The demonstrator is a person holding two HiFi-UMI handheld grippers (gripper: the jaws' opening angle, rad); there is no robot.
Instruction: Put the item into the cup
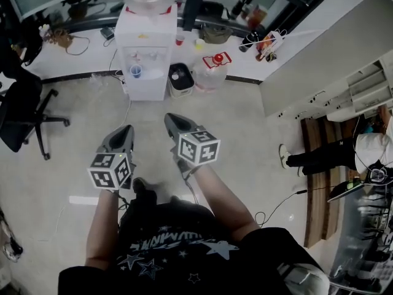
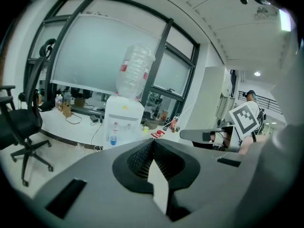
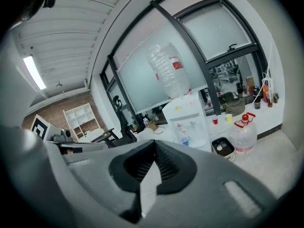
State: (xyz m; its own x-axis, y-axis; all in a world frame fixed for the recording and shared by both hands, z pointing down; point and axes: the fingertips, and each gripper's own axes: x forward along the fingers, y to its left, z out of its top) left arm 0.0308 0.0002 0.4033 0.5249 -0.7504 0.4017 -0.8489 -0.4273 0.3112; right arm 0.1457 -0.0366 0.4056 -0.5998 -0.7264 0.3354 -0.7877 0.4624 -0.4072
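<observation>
Cup (image 1: 136,71) on water dispenser (image 1: 147,45), pale floor (image 1: 239,121), office chair (image 1: 21,118)

The left hand-held gripper (image 1: 126,130) and right hand-held gripper (image 1: 171,120) are closed.

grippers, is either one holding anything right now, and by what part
Nothing is held. The left gripper and the right gripper each have their jaws closed together with nothing between them.
</observation>
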